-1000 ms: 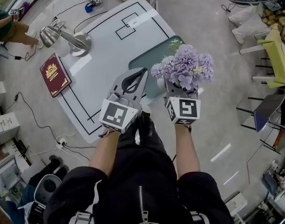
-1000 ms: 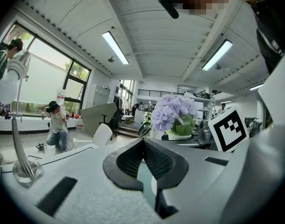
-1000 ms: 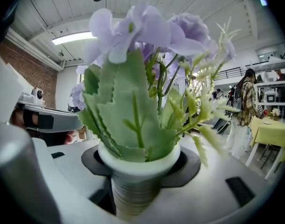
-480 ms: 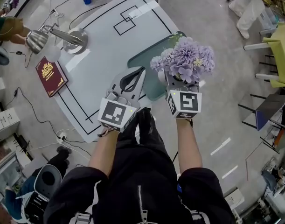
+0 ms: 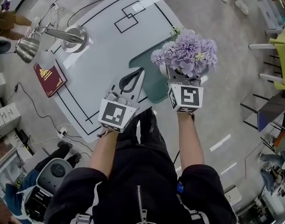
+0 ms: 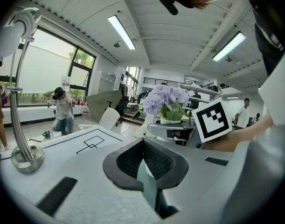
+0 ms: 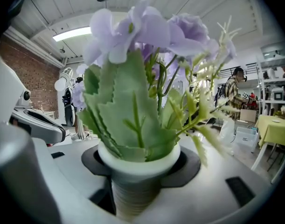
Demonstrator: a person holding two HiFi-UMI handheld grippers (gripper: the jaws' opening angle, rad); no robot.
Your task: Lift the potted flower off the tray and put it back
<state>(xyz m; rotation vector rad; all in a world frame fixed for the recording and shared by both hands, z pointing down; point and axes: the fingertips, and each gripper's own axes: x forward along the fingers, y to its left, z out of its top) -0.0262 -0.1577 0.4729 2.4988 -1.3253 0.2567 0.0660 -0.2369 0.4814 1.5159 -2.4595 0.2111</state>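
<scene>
- A desk lamp stands by the table's far left corner, its head hanging out past the left edge.
- A dark red book lies flat at the left edge, just nearer than the lamp and apart from it.
- Black lines are drawn on the white table top: a long outline along the edges and two overlapping squares toward the far end.
- The left gripper hovers over the table's near part, just left of the tray. Its fingers are closed tip to tip with nothing held. The left gripper view shows only a strip of the teal tray through the gap behind the tips.
- The teal tray lies flat at the table's right edge, with nothing standing on its visible surface.
- The potted flower is clamped in the right gripper. In the right gripper view, the two fingers press on the ribbed white pot just under its rim.
- The pot stands upright, with purple blooms and green leaves rising above the fingers.
- From above, the flower overlaps the tray's right side. The left gripper view shows it held higher than the table top, off the tray.
</scene>
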